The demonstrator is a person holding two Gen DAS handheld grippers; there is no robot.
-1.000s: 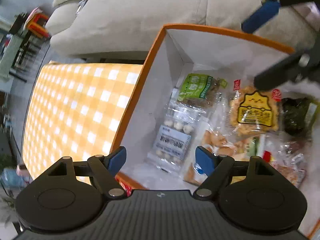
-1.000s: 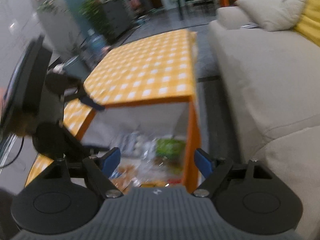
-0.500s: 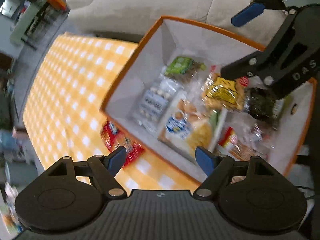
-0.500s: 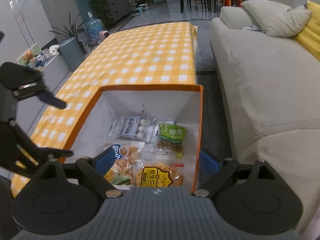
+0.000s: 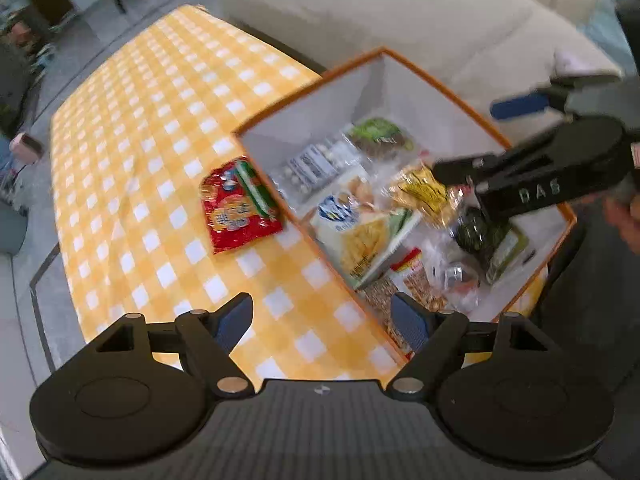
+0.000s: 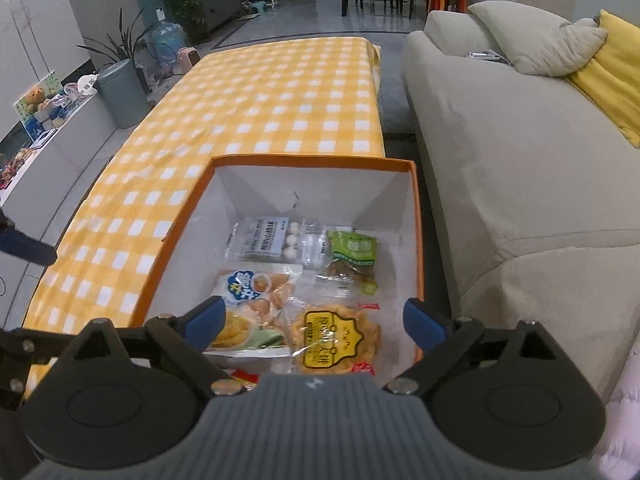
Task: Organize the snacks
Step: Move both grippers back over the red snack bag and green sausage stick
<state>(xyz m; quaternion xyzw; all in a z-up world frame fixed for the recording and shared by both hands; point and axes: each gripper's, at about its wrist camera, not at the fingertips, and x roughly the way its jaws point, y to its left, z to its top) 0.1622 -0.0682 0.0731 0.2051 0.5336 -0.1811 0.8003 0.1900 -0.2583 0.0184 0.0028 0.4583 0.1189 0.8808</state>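
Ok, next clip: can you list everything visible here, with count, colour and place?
Open cardboard box: one, orange outside, white inside, on the table's near end by the sofa.
Snack packets in the box: several, partly overlapping; green pouch, clear tray of white balls, yellow-labelled bag, blue-and-white bag.
Red foil snack packet: one, flat on the cloth just outside the box wall.
Checked tablecloth: one, yellow and white, covering the table.
Fabric sofa: one, beige, beside the table, with beige and yellow cushions.
Round bin: one, grey, on the floor beside potted plants.
Left gripper: black, blue fingers, open, empty.
Right gripper: black, blue fingers, just opened wider, empty, over the box.
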